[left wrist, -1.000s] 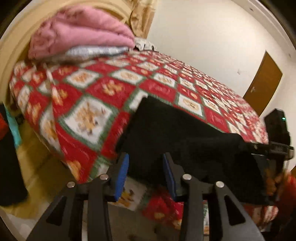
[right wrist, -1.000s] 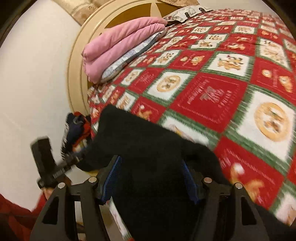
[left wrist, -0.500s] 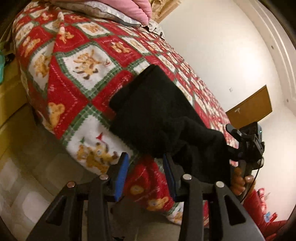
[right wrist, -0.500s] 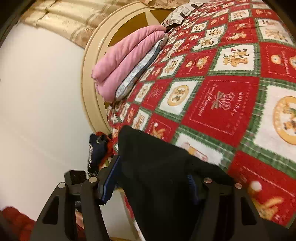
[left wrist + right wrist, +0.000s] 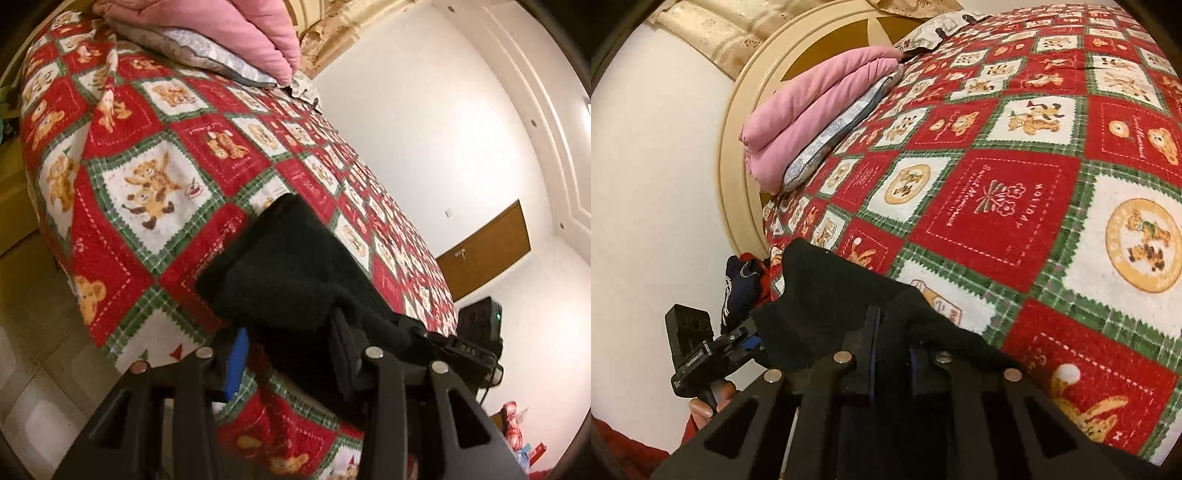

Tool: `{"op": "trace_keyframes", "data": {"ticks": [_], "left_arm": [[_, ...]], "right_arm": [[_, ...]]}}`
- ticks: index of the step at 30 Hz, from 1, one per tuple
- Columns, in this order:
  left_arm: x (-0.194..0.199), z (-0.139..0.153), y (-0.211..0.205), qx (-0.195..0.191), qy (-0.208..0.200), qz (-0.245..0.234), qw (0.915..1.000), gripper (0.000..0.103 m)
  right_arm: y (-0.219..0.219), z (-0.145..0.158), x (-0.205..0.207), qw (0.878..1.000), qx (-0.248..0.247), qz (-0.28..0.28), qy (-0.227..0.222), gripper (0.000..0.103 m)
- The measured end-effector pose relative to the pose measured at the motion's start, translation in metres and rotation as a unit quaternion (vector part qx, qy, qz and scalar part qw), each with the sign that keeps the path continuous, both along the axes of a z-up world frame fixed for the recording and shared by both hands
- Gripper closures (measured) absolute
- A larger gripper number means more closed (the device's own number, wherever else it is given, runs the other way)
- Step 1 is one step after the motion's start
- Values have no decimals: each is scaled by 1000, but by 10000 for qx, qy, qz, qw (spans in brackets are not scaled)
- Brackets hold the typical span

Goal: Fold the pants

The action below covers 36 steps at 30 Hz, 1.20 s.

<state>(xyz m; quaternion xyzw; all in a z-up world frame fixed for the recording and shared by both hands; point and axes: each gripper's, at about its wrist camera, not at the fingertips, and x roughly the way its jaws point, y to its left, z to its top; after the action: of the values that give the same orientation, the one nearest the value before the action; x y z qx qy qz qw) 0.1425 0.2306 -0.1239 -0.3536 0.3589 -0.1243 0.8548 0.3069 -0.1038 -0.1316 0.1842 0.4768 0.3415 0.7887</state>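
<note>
Grasp step: your right hand-held gripper (image 5: 891, 350) closing on black pants (image 5: 827, 295), left hand-held gripper (image 5: 286, 350) opening around them; next, lift together.

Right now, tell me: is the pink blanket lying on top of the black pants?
No: the pink blanket sits folded at the headboard end of the bed, well apart from the black pants at the near edge.

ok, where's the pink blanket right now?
The pink blanket lies folded at the head of the bed, on a grey-blue patterned pillow against the round headboard: upper left in the right wrist view, far from the black pants.
</note>
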Motion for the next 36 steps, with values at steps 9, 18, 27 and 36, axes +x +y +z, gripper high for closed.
{"op": "trace_keyframes", "data": {"ticks": [9,18,27,36], "left_arm": [[9,6,19,93,-141,388,9991,23],[9,8,13,517,-84,290,9982,48],[3,-5,-1,197,132,-167,9996,48],[20,-15,-1,-610,172,-8,9980,69]], "right_arm": [[-7,-10,11,9980,470,-286,295,88],[5,22,-8,9878,-1037,-527,-1035,95],[5,11,-6,9797,-1496,-597,-1197,95],[12,16,-16,9773,-1630,-509,-1256,93]]}}
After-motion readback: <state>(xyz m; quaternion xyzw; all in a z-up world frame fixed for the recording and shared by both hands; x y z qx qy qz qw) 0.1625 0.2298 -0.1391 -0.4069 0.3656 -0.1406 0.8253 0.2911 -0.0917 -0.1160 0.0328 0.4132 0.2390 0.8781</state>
